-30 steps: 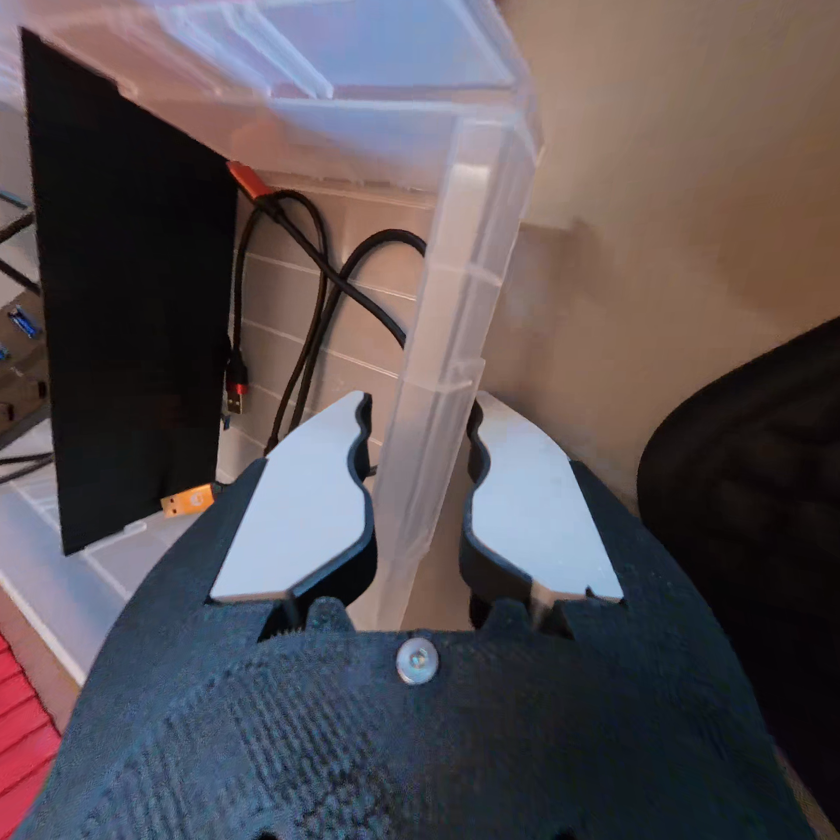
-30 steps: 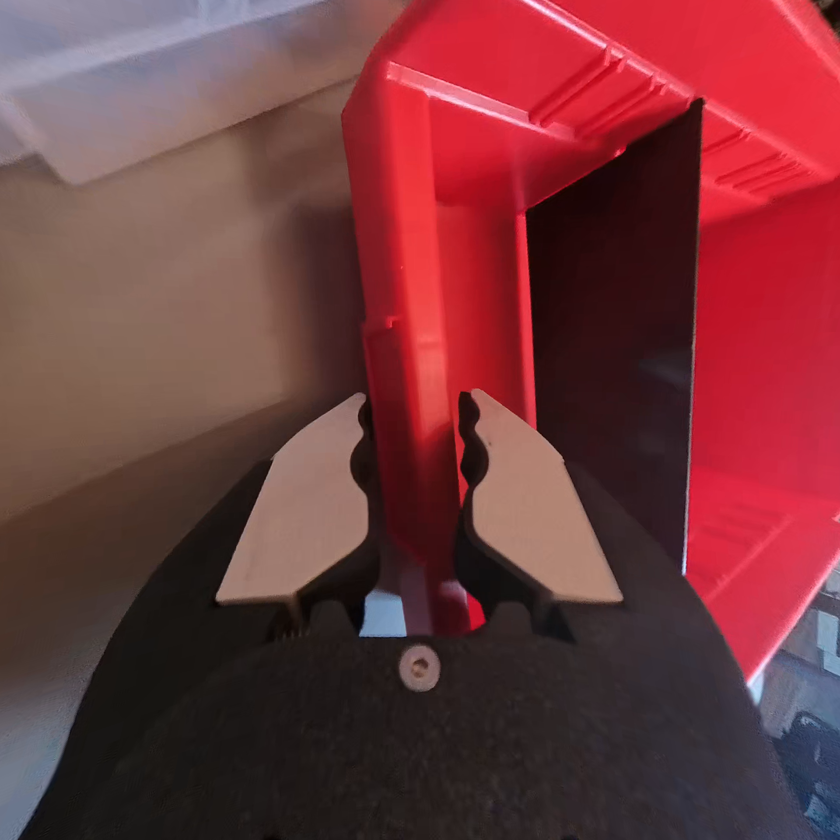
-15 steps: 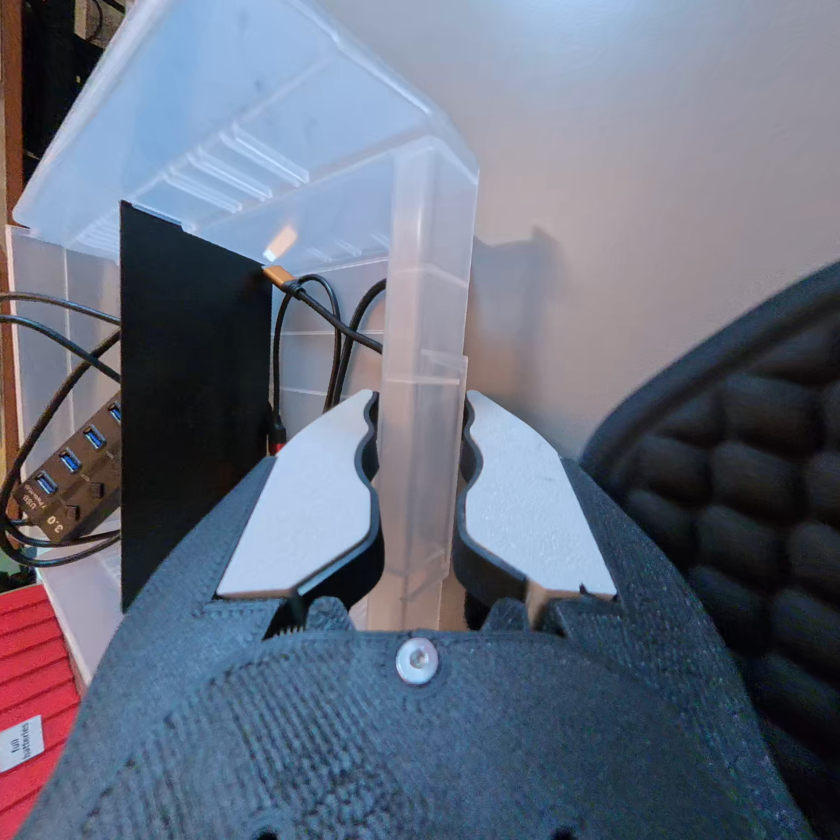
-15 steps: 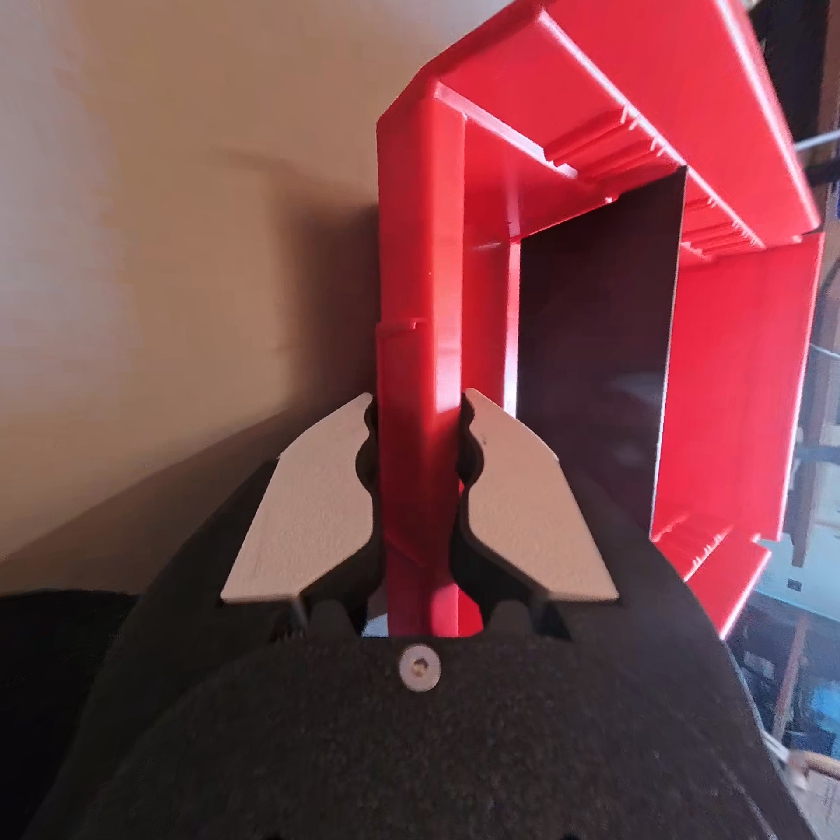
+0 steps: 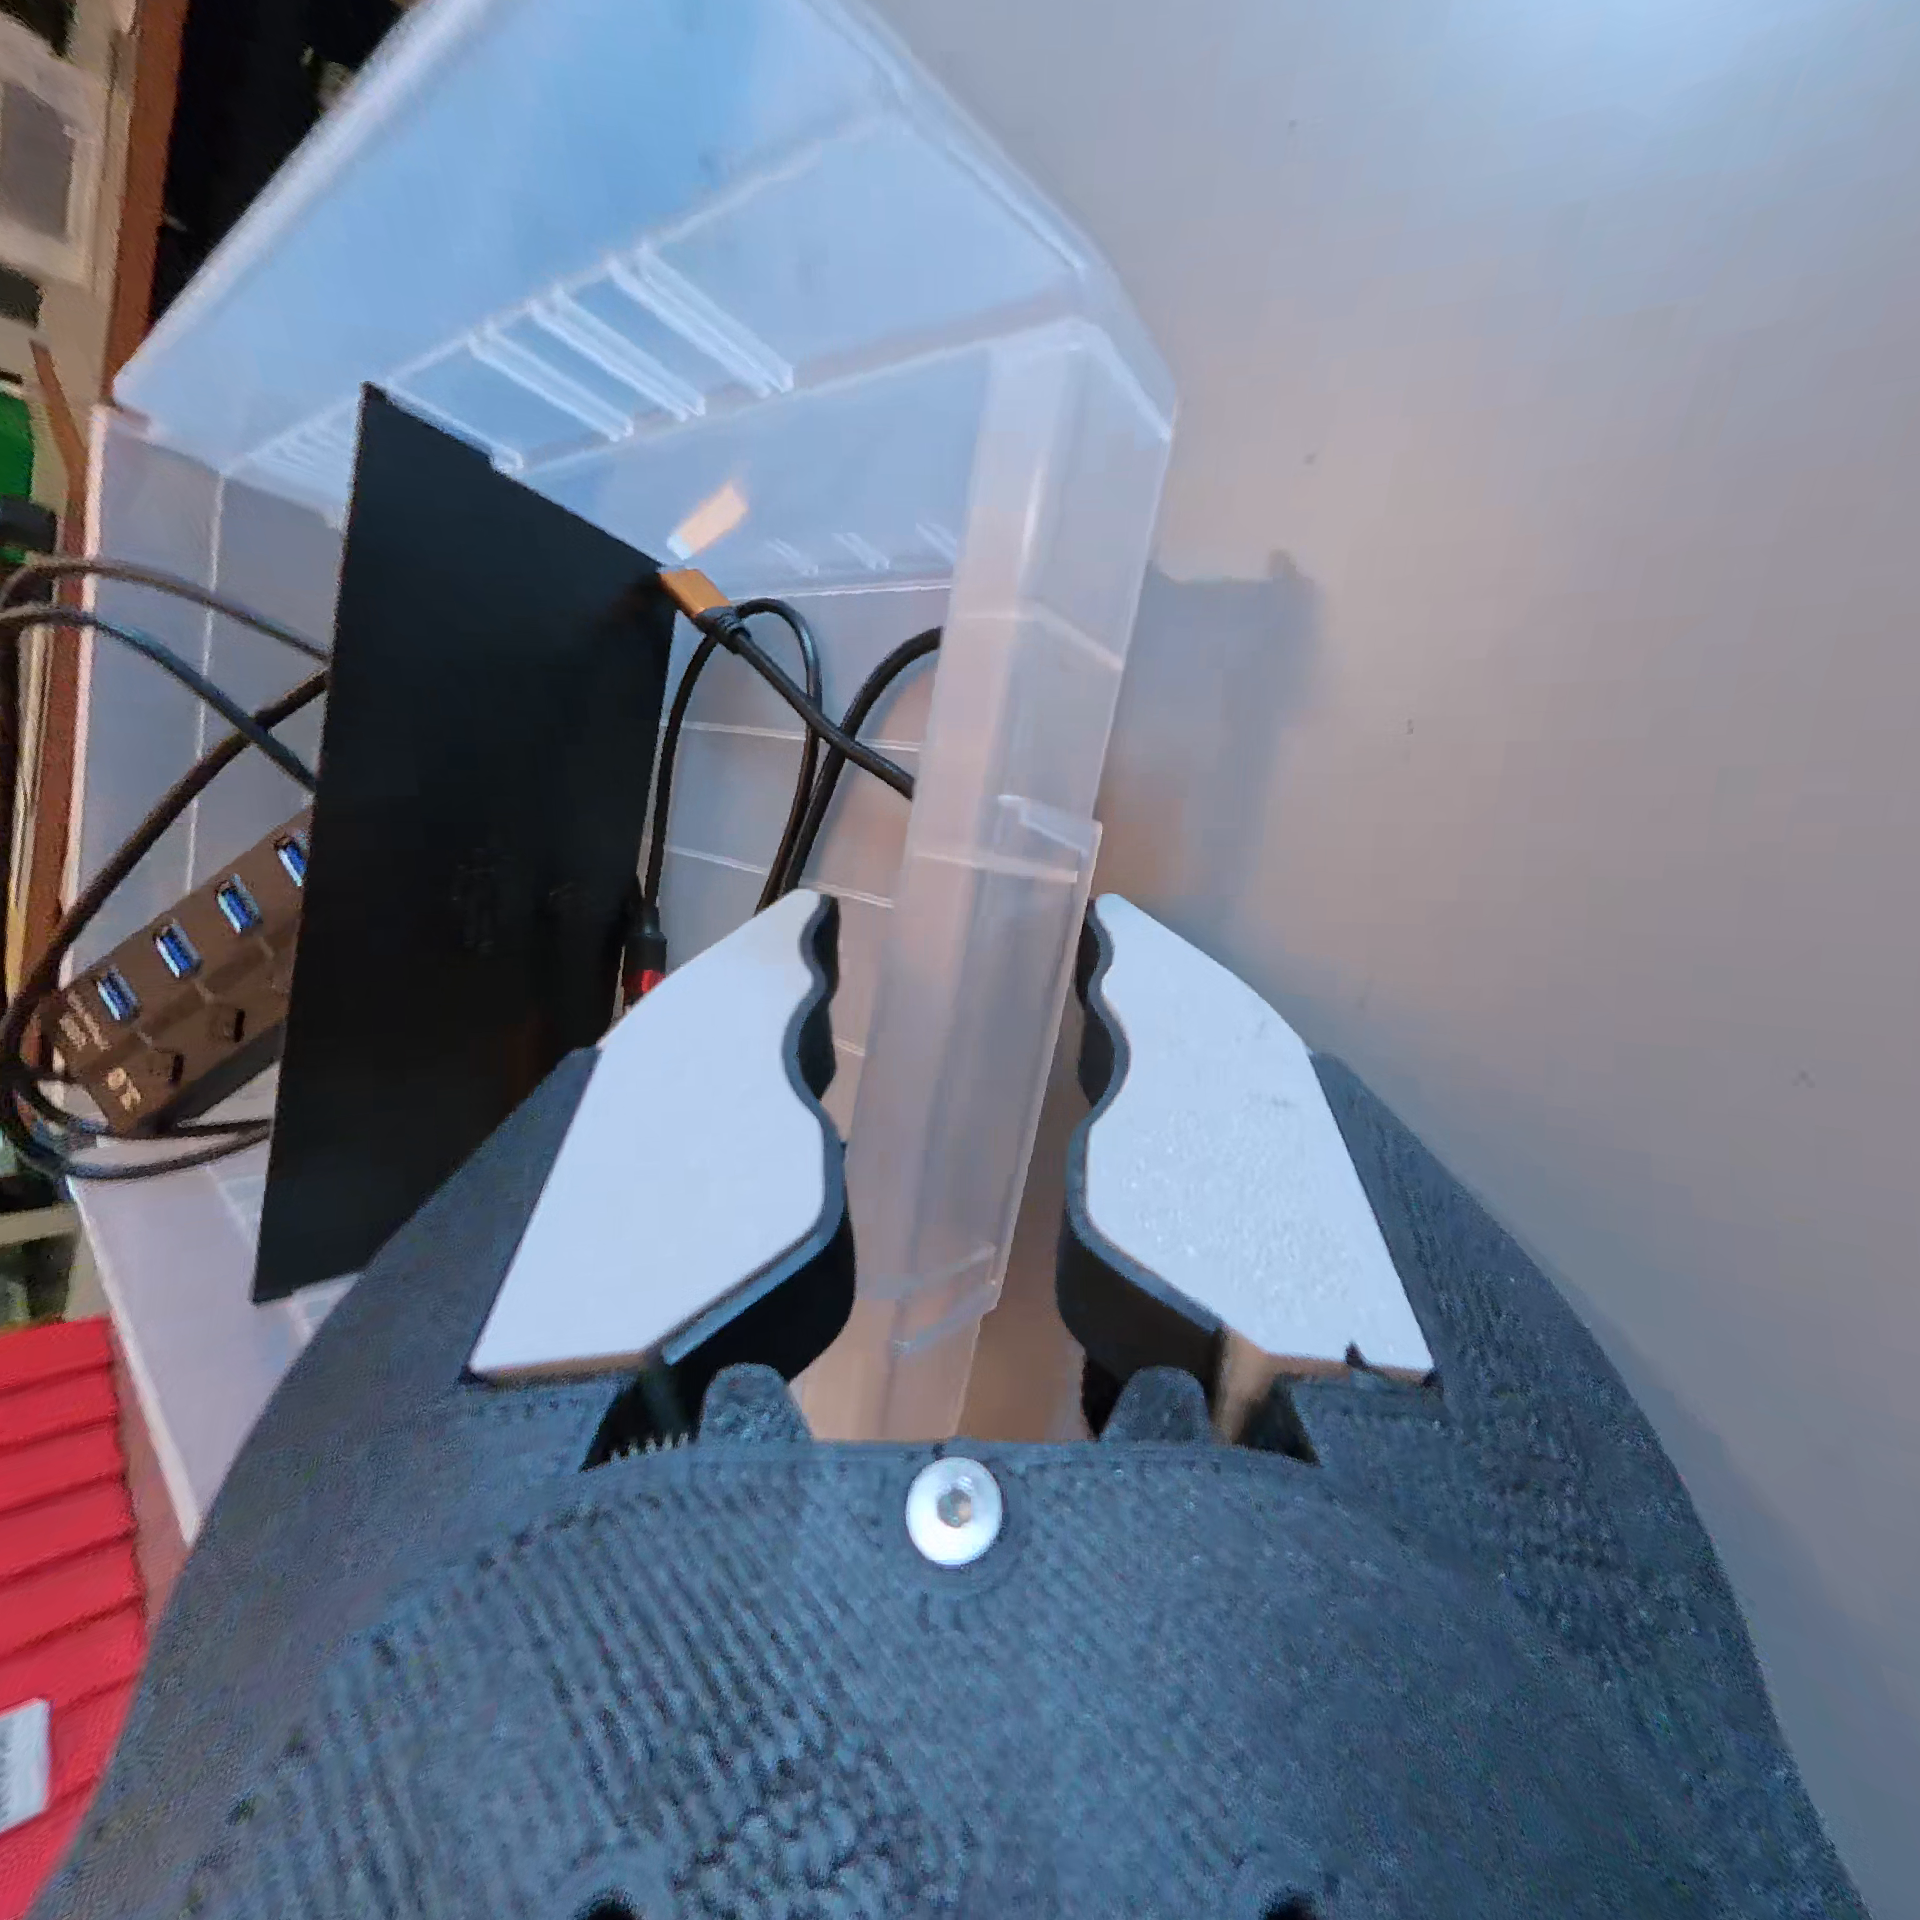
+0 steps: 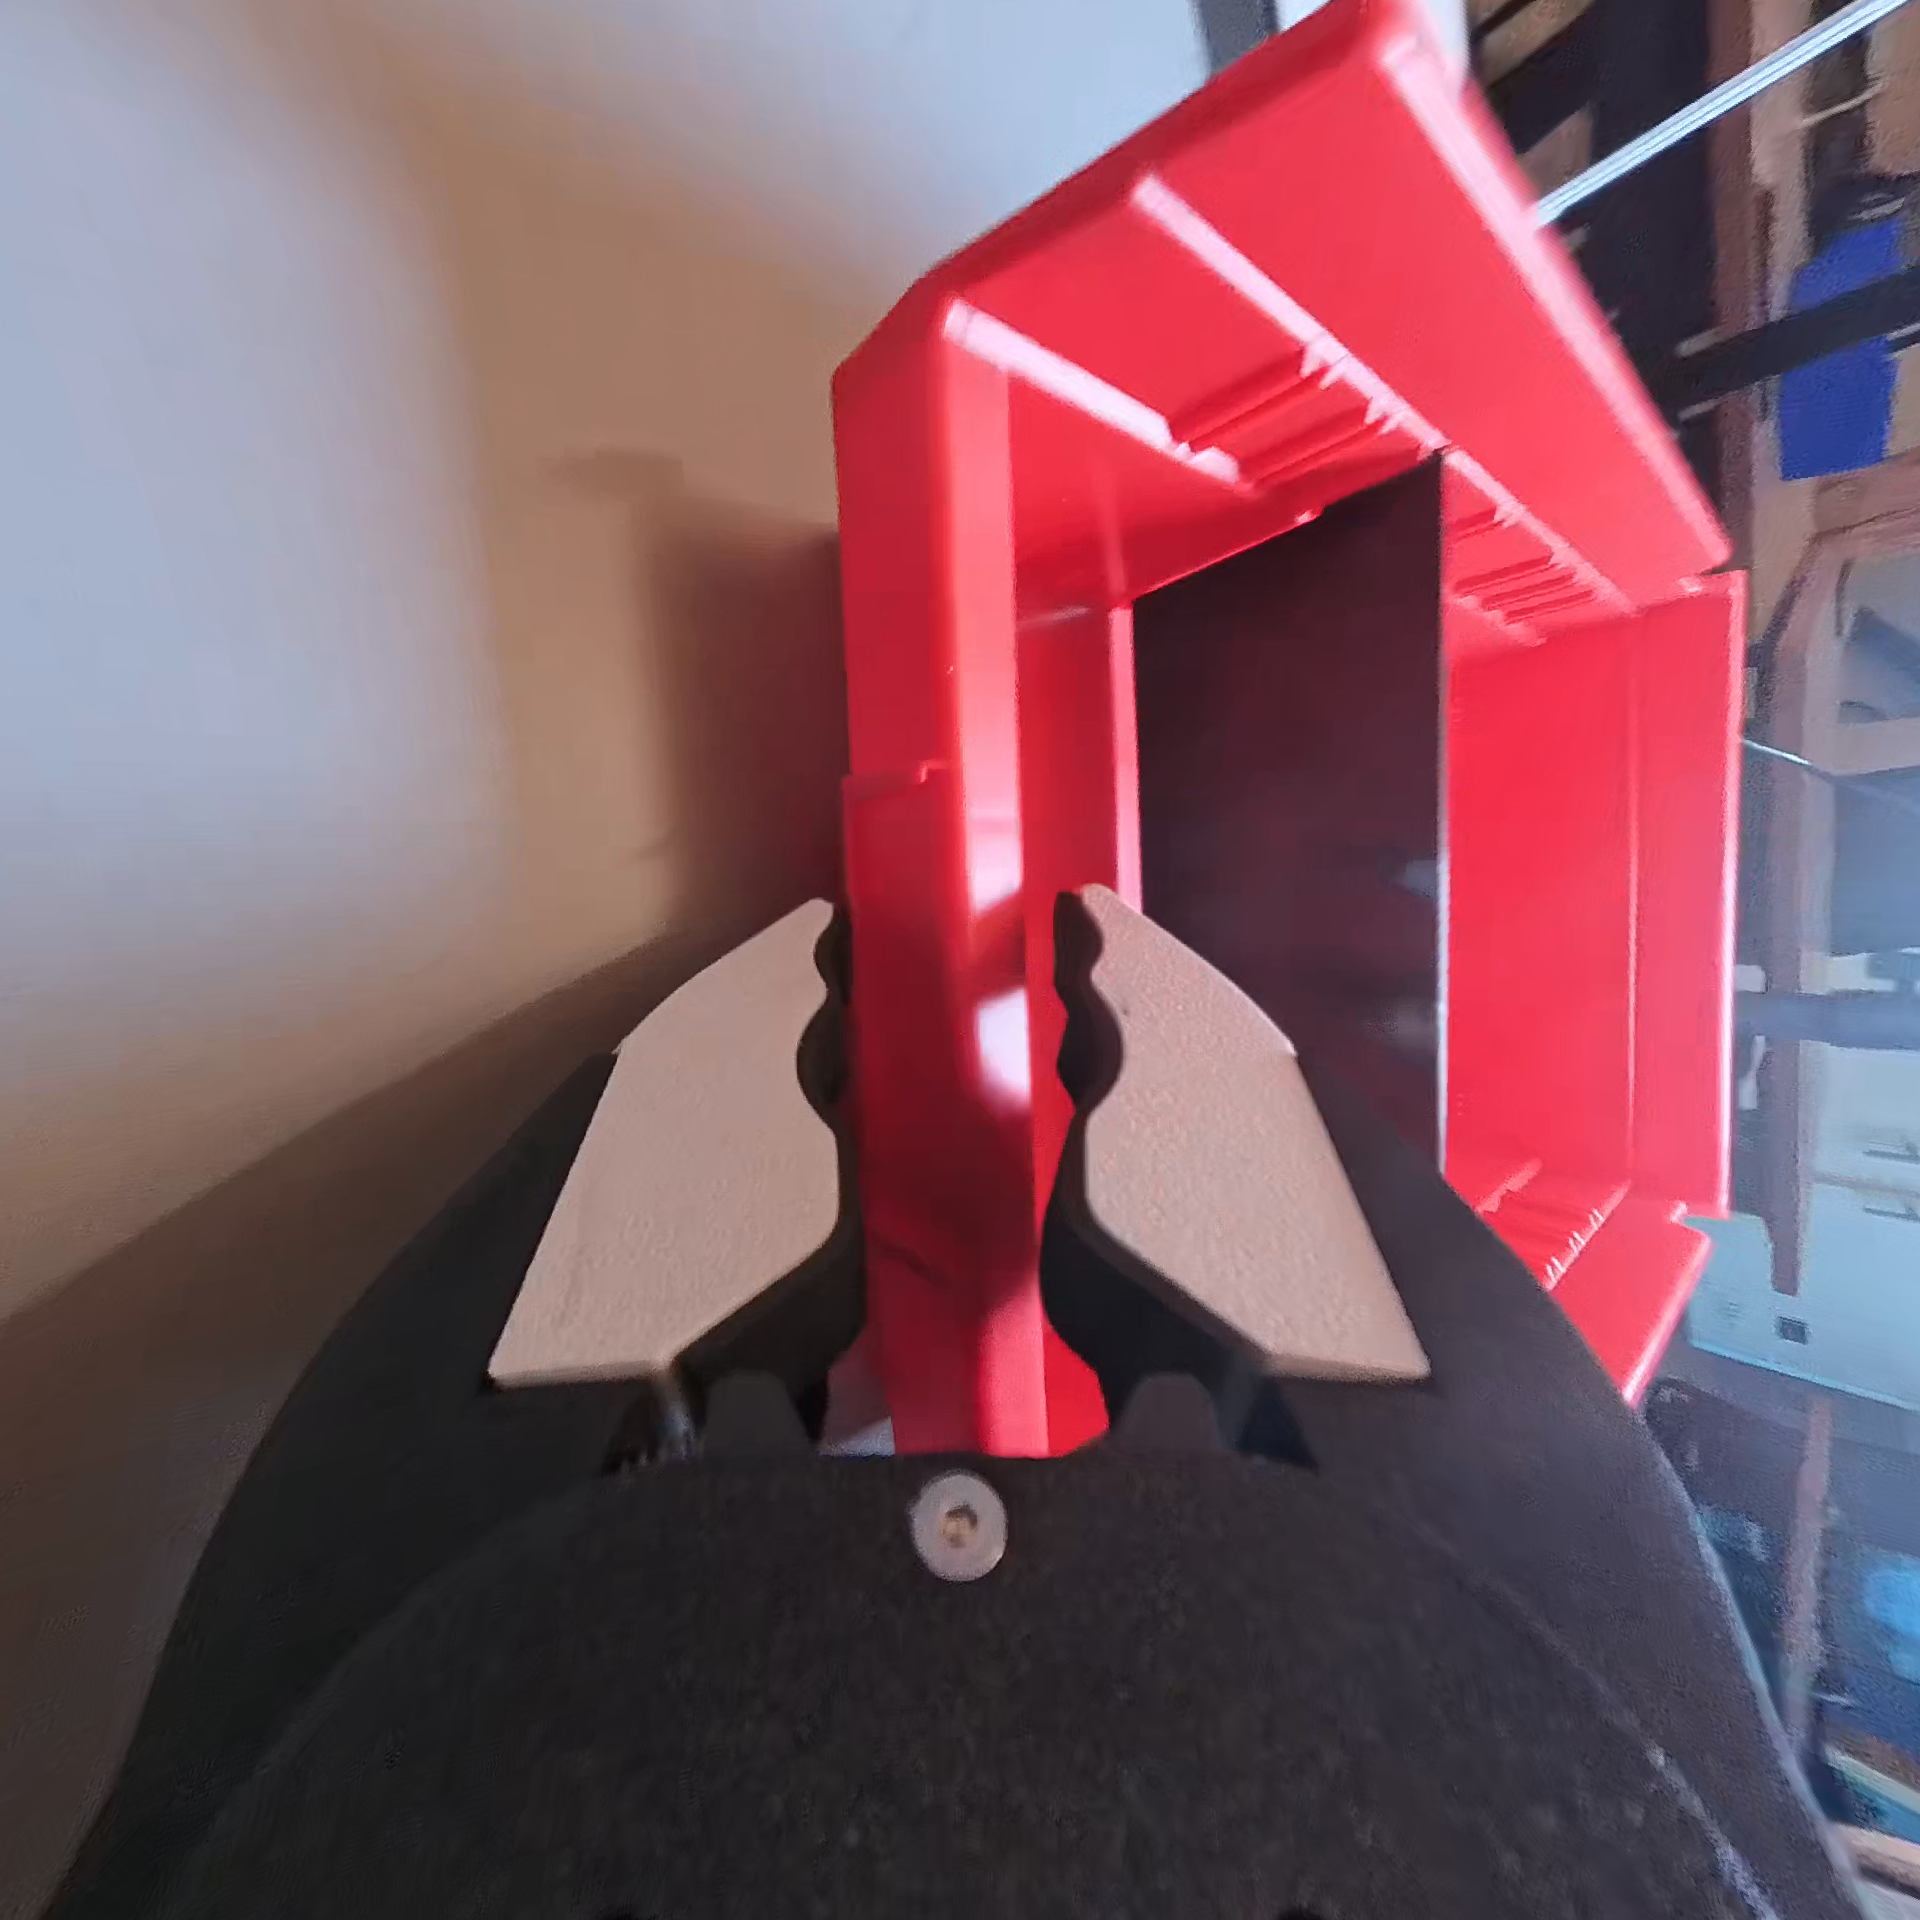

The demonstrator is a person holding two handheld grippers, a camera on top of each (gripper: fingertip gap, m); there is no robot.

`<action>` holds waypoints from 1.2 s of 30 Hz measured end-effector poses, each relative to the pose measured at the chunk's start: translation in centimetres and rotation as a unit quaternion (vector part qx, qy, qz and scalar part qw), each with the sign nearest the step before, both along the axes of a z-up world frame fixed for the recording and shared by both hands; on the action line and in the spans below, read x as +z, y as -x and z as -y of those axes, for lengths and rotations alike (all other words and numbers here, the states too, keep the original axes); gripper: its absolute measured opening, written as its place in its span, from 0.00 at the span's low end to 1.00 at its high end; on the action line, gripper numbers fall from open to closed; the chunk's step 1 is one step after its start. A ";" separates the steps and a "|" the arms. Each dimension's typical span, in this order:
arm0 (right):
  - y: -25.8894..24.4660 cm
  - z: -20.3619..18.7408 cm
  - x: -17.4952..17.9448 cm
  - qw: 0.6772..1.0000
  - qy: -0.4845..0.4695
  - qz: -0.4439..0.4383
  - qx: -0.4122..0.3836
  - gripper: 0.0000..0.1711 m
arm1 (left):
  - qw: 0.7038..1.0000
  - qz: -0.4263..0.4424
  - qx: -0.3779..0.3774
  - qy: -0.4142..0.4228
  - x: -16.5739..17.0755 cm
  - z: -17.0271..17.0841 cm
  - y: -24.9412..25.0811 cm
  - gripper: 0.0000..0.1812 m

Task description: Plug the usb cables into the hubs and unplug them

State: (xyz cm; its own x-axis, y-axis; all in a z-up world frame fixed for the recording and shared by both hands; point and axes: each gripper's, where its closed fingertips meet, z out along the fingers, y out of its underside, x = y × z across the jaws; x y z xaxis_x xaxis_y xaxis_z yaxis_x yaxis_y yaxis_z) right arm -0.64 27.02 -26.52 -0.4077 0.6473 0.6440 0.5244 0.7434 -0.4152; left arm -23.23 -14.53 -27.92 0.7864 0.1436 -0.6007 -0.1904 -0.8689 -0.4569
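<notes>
My left gripper (image 5: 956, 904) is shut on the side wall of a clear plastic bin (image 5: 623, 260), which is held tilted in front of a pale wall. Inside the bin a black divider (image 5: 468, 831) stands upright. To its left lies a black USB hub (image 5: 177, 997) with blue ports. To its right hang black cables (image 5: 800, 665) with an orange plug (image 5: 691, 590) and a red plug (image 5: 646, 961). My right gripper (image 6: 951, 902) is shut on the wall of a red bin (image 6: 1558, 883) with a black divider (image 6: 1288, 831); I see no cables or hubs in it.
A pale wall (image 5: 1558, 520) fills the right of the left wrist view and the left of the right wrist view (image 6: 312, 520). The red bin also shows at the lower left of the left wrist view (image 5: 62, 1507). Cluttered shelving (image 6: 1829, 416) stands behind the red bin. One gripper's finger ends stand about 50 centimeters off the other's. It is some 20 centimeters from my left tips to the black USB hub (image 5: 177, 997).
Both grippers have swung upward with their bins still gripped. The USB hub has come into view beside the divider, and the black padded chair has left the left wrist view.
</notes>
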 end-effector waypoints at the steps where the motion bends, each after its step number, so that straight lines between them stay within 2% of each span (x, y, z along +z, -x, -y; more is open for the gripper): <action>1: -0.1 0.6 0.8 1.000 0.024 -0.019 -0.001 0.25 | 1.000 0.002 0.007 -0.025 0.5 -0.1 -0.2 0.26; 5: -0.5 3.9 5.5 0.980 0.149 -0.131 -0.012 0.30 | 0.988 0.010 0.036 -0.153 4.3 -1.2 -1.9 0.32; 10: -0.8 6.8 11.0 0.891 0.367 -0.258 -0.070 0.34 | 0.947 0.045 0.071 -0.309 10.4 -3.8 -5.4 0.34; 13: -1.9 7.4 11.6 0.852 0.419 -0.297 -0.105 0.35 | 0.922 0.063 0.103 -0.369 12.1 -4.2 -7.5 0.36; 17: -3.2 7.1 10.1 0.817 0.450 -0.330 -0.143 0.37 | 0.874 0.087 0.132 -0.459 12.8 -4.2 -9.4 0.39; 21: -3.3 5.2 7.3 0.820 0.430 -0.333 -0.180 0.37 | 0.855 0.087 0.151 -0.488 10.6 -3.9 -8.4 0.38; 25: -3.1 5.0 7.7 0.814 0.431 -0.343 -0.185 0.38 | 0.860 0.102 0.155 -0.475 8.9 -4.1 -7.8 0.39; 36: -3.5 4.9 8.1 0.812 0.425 -0.357 -0.183 0.38 | 0.859 0.093 0.153 -0.480 9.3 -3.7 -7.6 0.39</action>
